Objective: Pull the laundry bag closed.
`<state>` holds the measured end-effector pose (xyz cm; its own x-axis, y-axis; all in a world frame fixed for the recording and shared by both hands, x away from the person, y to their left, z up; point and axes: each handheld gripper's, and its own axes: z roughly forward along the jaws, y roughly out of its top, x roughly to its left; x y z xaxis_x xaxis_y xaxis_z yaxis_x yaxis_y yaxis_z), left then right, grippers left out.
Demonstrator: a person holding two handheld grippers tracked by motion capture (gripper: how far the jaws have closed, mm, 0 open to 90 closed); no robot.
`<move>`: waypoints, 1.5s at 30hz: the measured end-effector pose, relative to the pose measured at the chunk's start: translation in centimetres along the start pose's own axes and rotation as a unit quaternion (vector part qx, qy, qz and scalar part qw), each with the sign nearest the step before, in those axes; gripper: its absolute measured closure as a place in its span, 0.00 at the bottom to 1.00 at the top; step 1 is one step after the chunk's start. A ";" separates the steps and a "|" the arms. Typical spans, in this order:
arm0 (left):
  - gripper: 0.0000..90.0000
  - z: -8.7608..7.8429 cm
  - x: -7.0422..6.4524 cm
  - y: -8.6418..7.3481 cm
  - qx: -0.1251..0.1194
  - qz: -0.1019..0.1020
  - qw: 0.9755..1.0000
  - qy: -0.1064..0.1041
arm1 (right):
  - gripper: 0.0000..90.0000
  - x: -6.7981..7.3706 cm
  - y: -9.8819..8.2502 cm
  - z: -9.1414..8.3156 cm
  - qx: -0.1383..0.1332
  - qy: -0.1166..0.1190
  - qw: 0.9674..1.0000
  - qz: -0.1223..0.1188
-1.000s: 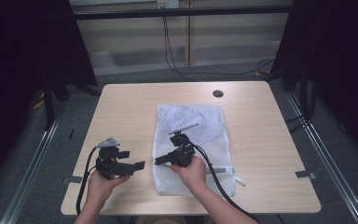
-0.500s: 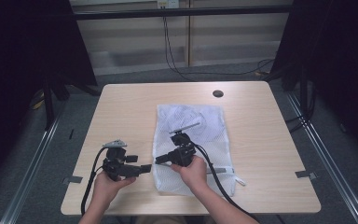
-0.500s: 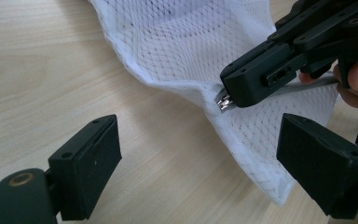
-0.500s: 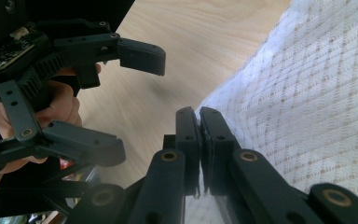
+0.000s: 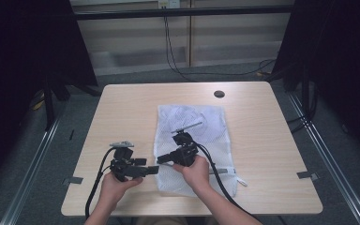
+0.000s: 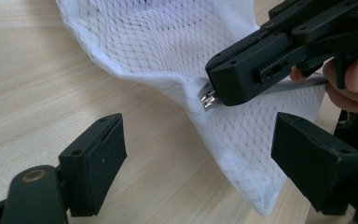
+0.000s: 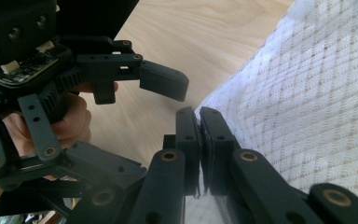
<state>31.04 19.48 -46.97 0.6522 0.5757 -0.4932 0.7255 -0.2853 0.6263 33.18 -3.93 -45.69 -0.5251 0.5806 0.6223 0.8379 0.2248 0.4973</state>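
High view | mesh bag (image 5: 192, 126) left edge lifted | table (image 5: 122, 112) bare leftward

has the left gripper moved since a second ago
Yes. In the high view the left gripper has shifted right, toward the near left edge of the white mesh bag, which lies in the same spot on the table. Its jaws have just been closing.

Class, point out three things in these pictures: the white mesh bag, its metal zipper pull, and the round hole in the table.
white mesh bag (image 5: 206, 124), high view, upper panel.
metal zipper pull (image 6: 208, 99), left gripper view, silver tip.
round hole (image 5: 219, 93), high view, dark centre.
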 end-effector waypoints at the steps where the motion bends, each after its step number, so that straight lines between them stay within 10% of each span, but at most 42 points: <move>1: 0.21 0.1 0.0 0.0 -0.001 -0.003 1.000 -0.001 | 0.97 0.0 0.0 0.0 -0.001 0.000 1.000 -0.003; 45: 0.69 2.8 -0.7 0.1 0.013 -0.024 0.998 -0.062 | 0.97 0.5 -0.1 -0.7 -0.011 0.009 1.000 -0.008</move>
<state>31.26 16.90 -48.27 0.6378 0.4904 -0.5939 0.7608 -0.2810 0.5850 32.77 -4.19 -45.03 -0.5416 0.5623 0.6249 0.8257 0.2164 0.5209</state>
